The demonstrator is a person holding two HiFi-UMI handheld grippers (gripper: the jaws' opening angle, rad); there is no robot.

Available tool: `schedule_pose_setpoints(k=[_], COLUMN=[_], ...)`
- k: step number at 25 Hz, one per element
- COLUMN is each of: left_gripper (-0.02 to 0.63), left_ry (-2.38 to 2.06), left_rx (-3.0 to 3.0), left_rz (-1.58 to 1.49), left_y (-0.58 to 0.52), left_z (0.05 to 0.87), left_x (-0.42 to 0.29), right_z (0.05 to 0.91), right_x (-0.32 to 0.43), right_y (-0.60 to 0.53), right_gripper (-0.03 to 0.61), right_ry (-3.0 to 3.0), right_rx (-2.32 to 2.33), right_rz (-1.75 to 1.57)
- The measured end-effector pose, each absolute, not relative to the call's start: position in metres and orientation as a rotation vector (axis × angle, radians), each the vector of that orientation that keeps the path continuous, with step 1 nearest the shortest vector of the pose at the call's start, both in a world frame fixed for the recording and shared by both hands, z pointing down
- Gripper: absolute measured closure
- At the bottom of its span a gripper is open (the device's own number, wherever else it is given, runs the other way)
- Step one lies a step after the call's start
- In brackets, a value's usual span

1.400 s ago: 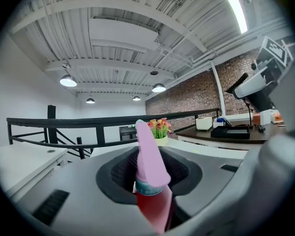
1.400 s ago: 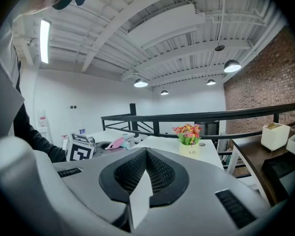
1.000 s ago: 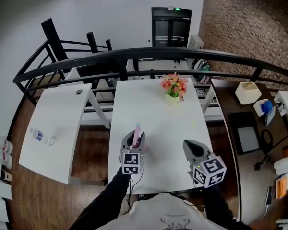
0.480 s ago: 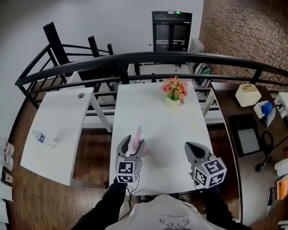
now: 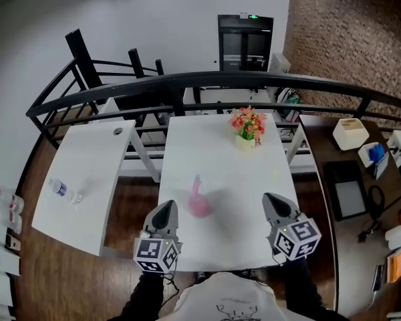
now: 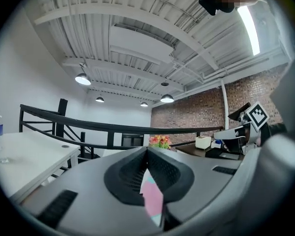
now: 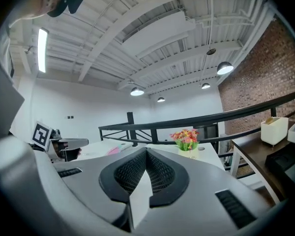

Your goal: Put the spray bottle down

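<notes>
Jaws of the left gripper are pressed together with nothing between them. They have just been closing. A second ago this gripper was pinching the bottle, half a second ago its jaws stood spread on both sides of it, and now it has let go and pulled back toward the person, to the near left corner of the table. In the left gripper view, a strip of the pink bottle shows only through the slit under the closed tips, beyond them.

The right gripper also has its jaws together and holds nothing. It hangs over the near right part of the table, about where it was before.

The bottle stands upright on the table, between the two grippers and a little ahead of them, apart from both. Its place on the table looks unchanged.

The flowers stand at the far end of the table. On the side table to the left lies a water bottle.
</notes>
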State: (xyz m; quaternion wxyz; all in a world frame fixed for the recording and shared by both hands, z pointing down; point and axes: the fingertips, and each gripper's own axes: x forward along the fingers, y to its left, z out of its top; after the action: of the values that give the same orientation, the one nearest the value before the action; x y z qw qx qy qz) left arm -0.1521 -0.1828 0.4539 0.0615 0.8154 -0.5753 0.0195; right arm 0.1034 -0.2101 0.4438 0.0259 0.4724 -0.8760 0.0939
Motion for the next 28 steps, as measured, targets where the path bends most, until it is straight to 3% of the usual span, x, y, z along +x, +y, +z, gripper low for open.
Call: schedule_pose_setpoints(k=[28], left_gripper=[0.621], left_ry=[-1.640], left_rx=[2.475], left_rz=[0.135], left_y=[-0.184], left_z=[0.448], left_x=[-0.131], right_z=[0.433], right_x=[0.099], right_y=[-0.210], right_gripper=[0.612], right_ry=[-2.718], right_rx=[1.436], right_rz=[0.213])
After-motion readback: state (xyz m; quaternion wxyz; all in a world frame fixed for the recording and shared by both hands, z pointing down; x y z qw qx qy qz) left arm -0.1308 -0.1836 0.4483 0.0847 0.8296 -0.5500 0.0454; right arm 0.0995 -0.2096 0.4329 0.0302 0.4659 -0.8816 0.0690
